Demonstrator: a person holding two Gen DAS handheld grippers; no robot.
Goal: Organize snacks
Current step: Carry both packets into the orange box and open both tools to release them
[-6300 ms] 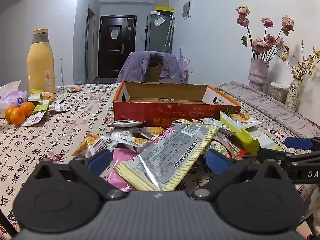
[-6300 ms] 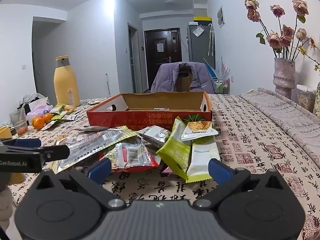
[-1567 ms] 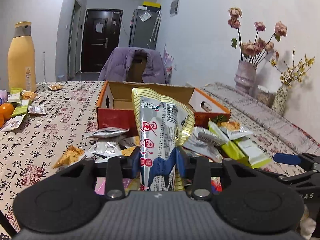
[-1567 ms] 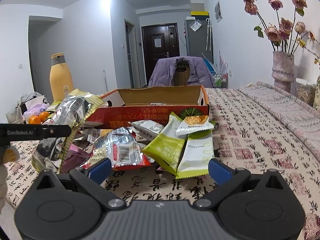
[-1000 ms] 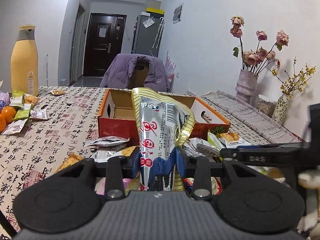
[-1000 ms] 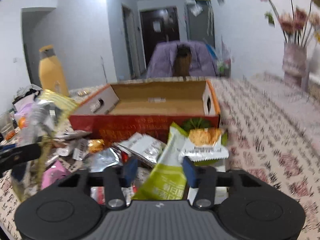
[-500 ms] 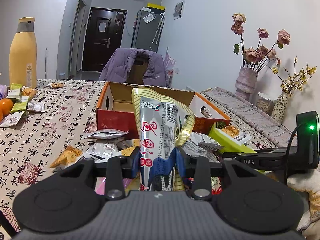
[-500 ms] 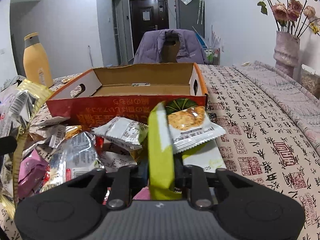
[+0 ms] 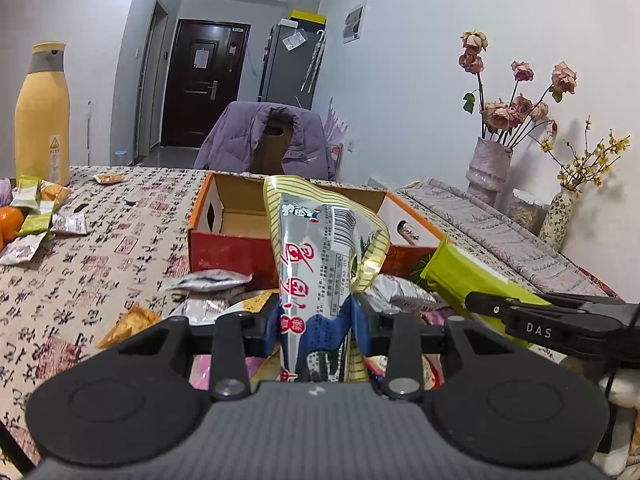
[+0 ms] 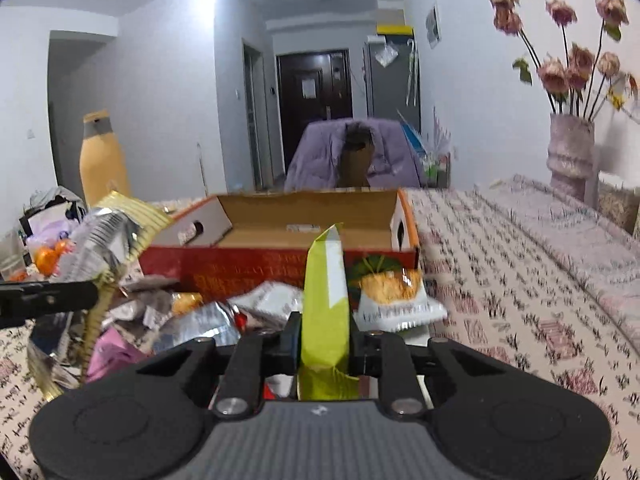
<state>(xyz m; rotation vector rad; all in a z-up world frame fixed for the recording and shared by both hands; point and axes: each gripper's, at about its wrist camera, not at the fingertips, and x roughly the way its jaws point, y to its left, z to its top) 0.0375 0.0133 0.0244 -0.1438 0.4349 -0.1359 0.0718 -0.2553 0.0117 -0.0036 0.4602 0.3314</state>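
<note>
My left gripper (image 9: 316, 326) is shut on a tall silver and yellow snack bag (image 9: 324, 256), held upright above the pile of snack packets (image 9: 208, 280). My right gripper (image 10: 324, 336) is shut on a lime green snack packet (image 10: 325, 300), lifted off the pile; the same green packet (image 9: 464, 276) and the right gripper (image 9: 496, 308) show at the right of the left wrist view. Behind both stands the open red and orange cardboard box (image 9: 240, 220), with its floor bare (image 10: 296, 232). The left gripper with its silver bag (image 10: 100, 240) appears at the left of the right wrist view.
A yellow bottle (image 9: 42, 116), oranges (image 9: 10, 220) and more small packets (image 9: 48, 216) lie at the table's left. Vases of dried flowers (image 9: 490, 172) stand at the right by the wall. A chair draped with a purple jacket (image 9: 268, 140) stands behind the box.
My right gripper closed on the lime green packet and lifted it off the pile. My left gripper kept still, holding the silver bag upright.
</note>
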